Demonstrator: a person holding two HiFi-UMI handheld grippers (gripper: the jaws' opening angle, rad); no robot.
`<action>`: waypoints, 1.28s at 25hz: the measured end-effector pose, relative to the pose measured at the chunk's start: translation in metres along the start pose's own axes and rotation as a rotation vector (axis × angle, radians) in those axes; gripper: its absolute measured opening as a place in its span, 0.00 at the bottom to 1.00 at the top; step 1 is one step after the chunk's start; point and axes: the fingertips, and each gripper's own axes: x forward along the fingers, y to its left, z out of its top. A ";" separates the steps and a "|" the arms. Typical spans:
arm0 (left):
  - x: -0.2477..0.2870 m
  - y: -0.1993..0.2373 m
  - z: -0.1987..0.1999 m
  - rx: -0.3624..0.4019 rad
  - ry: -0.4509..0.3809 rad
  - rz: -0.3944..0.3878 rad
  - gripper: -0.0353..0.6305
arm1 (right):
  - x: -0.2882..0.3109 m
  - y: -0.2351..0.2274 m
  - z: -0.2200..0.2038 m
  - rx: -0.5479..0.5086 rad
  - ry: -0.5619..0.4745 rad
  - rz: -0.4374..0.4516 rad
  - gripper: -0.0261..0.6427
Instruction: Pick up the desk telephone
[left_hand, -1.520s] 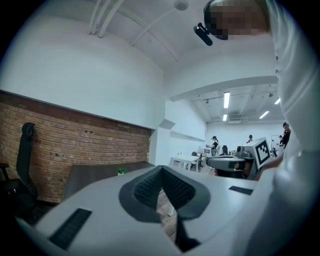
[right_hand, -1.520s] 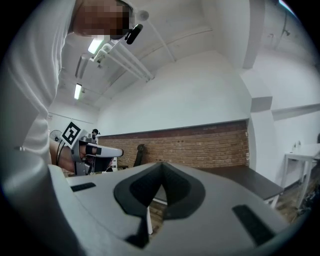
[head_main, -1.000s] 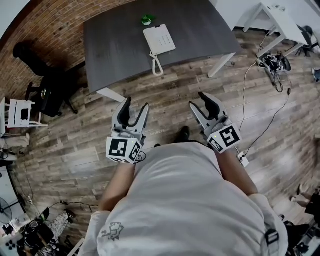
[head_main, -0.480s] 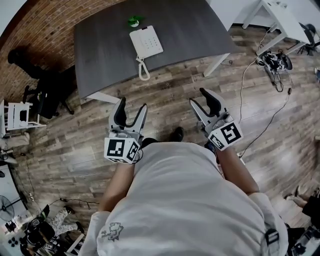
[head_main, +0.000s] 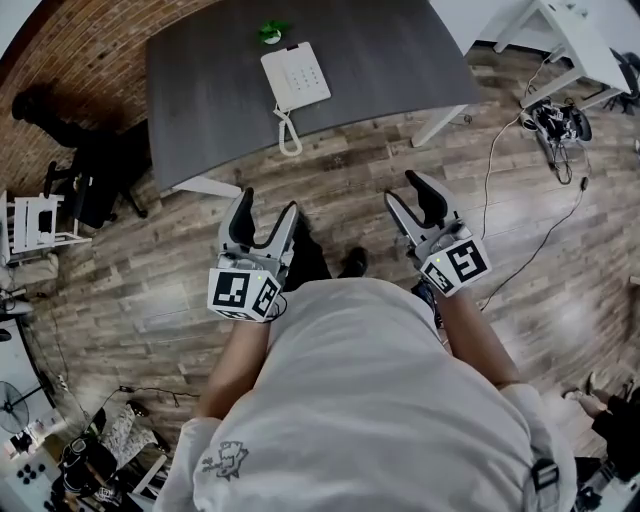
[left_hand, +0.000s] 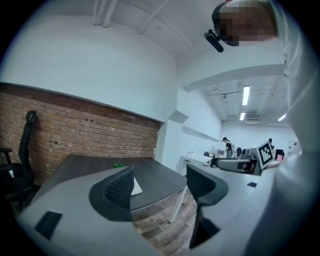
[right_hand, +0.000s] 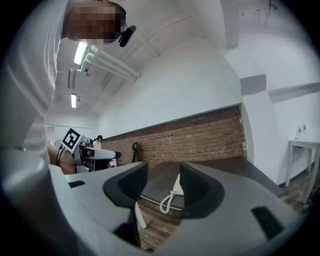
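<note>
Head view: the desk telephone (head_main: 296, 76) lies toward the far side of the dark desk (head_main: 220, 100), its coiled cord (head_main: 288, 132) running to the near edge. The left gripper (head_main: 266, 202) and right gripper (head_main: 404, 188) hang over the wooden floor, well apart from it. Left gripper view: jaws released, just opened wider, nothing between them; a sliver of the telephone shows beside the left jaw. Right gripper view: jaws likewise spread and empty, just opened, telephone and cord far off in the gap
</note>
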 end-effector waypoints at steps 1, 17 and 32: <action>0.005 0.001 0.000 -0.006 0.002 -0.011 0.55 | 0.002 -0.003 0.000 0.001 0.002 -0.006 0.32; 0.084 0.102 0.024 -0.029 0.034 -0.109 0.56 | 0.119 -0.021 0.001 0.005 0.057 -0.061 0.32; 0.133 0.211 0.048 -0.033 0.064 -0.227 0.56 | 0.245 -0.001 0.004 0.005 0.087 -0.111 0.31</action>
